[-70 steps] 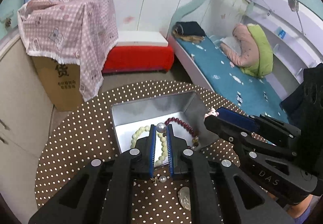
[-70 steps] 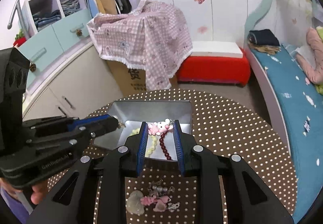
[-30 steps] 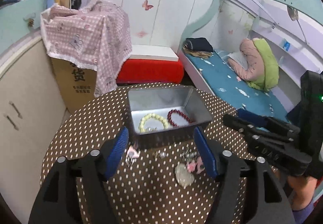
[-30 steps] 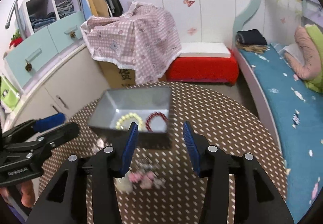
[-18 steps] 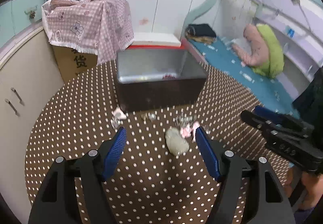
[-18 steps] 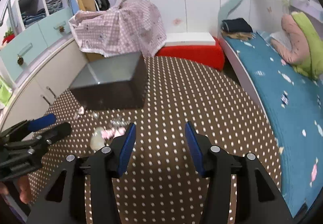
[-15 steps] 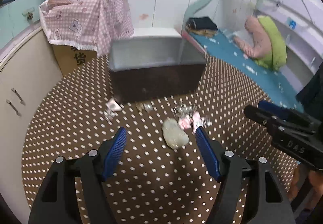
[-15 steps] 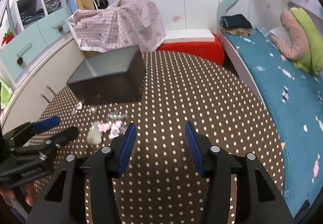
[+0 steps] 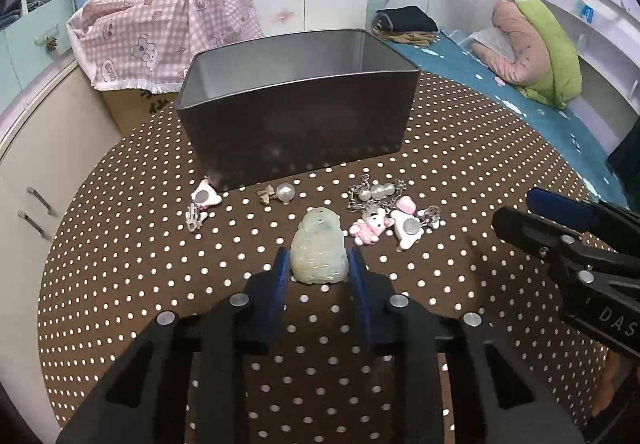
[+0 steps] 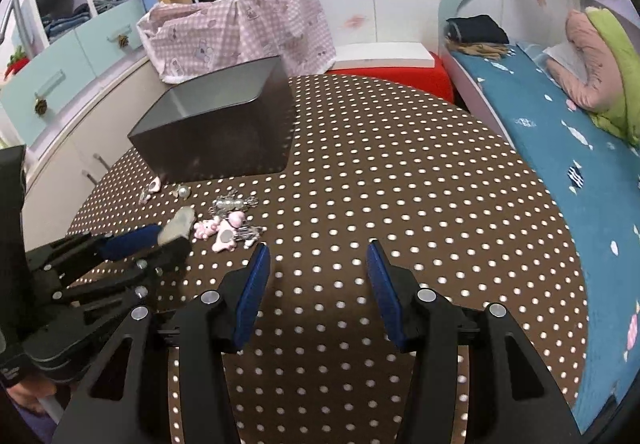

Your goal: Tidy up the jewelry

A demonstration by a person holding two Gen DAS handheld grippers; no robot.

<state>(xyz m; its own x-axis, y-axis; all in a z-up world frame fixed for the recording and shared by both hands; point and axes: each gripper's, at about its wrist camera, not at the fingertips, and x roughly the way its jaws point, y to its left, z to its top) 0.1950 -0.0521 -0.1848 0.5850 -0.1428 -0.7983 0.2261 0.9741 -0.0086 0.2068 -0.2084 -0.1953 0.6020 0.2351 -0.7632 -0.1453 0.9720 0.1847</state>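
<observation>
A pale green jade pendant (image 9: 318, 244) lies on the brown polka-dot table (image 9: 120, 244), in front of the grey metal box (image 9: 296, 124). My left gripper (image 9: 318, 264) straddles its lower half. The jaws are closing and the blue pads meet the pendant's two sides. In the right wrist view the pendant (image 10: 180, 222) sits at the tips of the left gripper (image 10: 168, 240). My right gripper (image 10: 316, 256) hangs open over bare table to the right, nothing between its fingers. It enters the left wrist view as the right gripper (image 9: 516, 210).
Loose pieces lie in front of the box: pink charms with a silver chain (image 9: 384, 224), a pearl with a gold bow (image 9: 286, 192), and a small pink charm (image 9: 206, 198) at the box's left corner. A bed (image 10: 560, 148) runs along the right, cabinets (image 10: 80, 56) on the left.
Both grippers have sunk toward the table. The left jaws, wide a moment ago, have narrowed around the jade pendant. The right jaws keep the same gap.
</observation>
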